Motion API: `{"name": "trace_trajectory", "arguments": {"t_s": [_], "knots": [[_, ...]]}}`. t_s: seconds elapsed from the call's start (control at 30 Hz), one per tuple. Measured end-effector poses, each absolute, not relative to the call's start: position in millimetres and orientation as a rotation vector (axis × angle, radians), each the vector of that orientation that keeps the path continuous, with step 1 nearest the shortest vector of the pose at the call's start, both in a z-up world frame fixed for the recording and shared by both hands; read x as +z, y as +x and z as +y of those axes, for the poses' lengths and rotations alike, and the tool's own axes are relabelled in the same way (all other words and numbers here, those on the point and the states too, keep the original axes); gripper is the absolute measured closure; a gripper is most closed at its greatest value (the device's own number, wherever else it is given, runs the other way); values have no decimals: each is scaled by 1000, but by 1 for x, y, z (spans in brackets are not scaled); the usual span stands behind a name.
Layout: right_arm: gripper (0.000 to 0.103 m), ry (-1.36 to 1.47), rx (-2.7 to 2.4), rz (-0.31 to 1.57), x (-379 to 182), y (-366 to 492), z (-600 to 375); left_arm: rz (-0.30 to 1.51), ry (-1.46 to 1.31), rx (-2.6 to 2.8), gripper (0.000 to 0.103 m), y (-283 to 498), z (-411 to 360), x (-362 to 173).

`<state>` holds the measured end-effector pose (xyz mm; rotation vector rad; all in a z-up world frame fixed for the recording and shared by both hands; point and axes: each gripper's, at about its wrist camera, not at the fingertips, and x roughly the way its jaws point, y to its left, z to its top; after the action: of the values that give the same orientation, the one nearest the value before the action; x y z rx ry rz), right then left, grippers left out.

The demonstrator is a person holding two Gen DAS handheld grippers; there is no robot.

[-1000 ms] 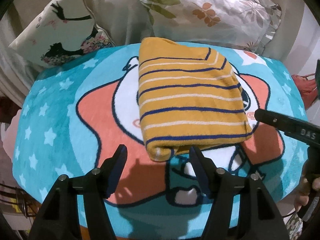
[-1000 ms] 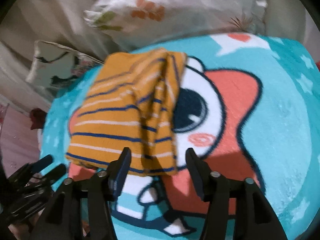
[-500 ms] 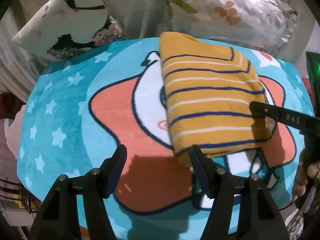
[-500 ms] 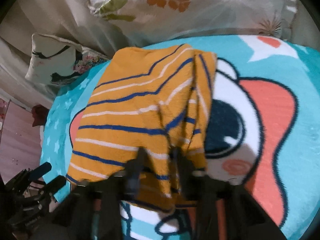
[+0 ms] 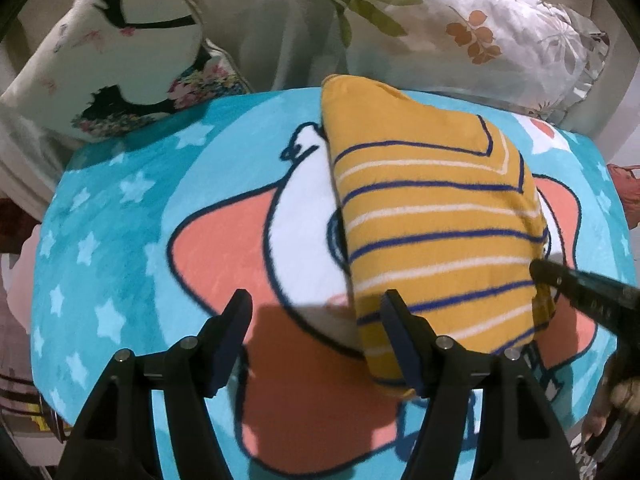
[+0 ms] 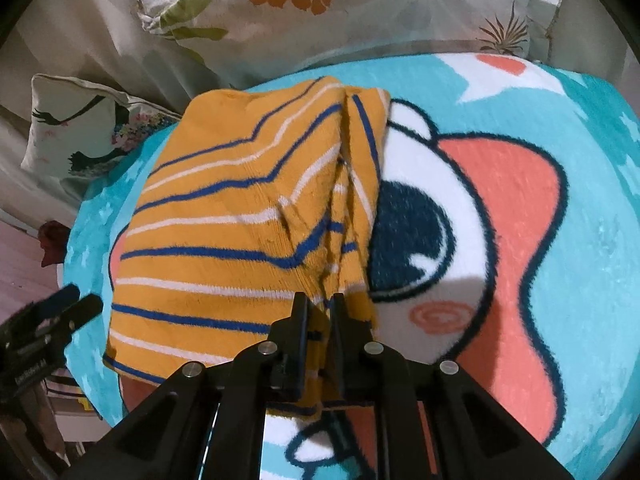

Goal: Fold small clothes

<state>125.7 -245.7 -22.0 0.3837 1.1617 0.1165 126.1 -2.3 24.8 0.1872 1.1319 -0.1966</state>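
A folded mustard top with blue and white stripes (image 5: 432,220) (image 6: 240,220) lies on a turquoise cartoon blanket (image 5: 120,240). My right gripper (image 6: 318,300) is at the top's near right edge, where the folded layers bunch up. Its jaws are closing tight, and the pads pinch the cloth between them. The same gripper reaches in from the right in the left wrist view (image 5: 568,280). My left gripper (image 5: 316,300) hangs open over the blanket. Its right finger (image 5: 396,320) overlaps the top's near left corner, and nothing lies between the fingers.
A leaf-print pillow (image 5: 460,28) and a white cushion with a dark figure print (image 5: 120,68) lie behind the blanket against pale bedding. The blanket (image 6: 580,160) curves off at the near and side edges. A person's fingers (image 5: 616,392) show at the right rim.
My right gripper moved forward onto the top's near right edge and shut on it. In the left wrist view the top has drifted right, so its near left corner now sits behind the right finger.
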Motion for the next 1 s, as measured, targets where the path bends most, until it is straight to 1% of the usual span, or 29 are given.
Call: {"name": "trace_trajectory", "arguments": {"t_s": [0.23,0.4,0.5,0.6,0.7,0.77,0.83,0.9,1.0], "knots": [[90,406,96,1171,-25,123,-249,1149,250,-252,36,138,-27,-1],[84,446,77,1173,-27,119,-255,1145,306,-272,36,138,-37,-9],[83,462,75,1175,-27,118,-256,1149,314,-286,36,140,-38,-10],[83,467,66,1149,-15,116,-258,1144,321,-287,36,139,-38,-8],[83,426,61,1047,20,118,-258,1141,320,-285,36,137,-39,-8],[82,415,77,1009,36,126,-255,1141,317,-285,36,136,-38,-8],[82,389,99,1011,43,142,-246,1140,316,-284,36,135,-39,-8],[82,371,123,1029,41,157,-237,1139,318,-285,36,135,-39,-7],[82,302,123,1085,25,183,-219,1135,320,-283,36,133,-39,-6]]}}
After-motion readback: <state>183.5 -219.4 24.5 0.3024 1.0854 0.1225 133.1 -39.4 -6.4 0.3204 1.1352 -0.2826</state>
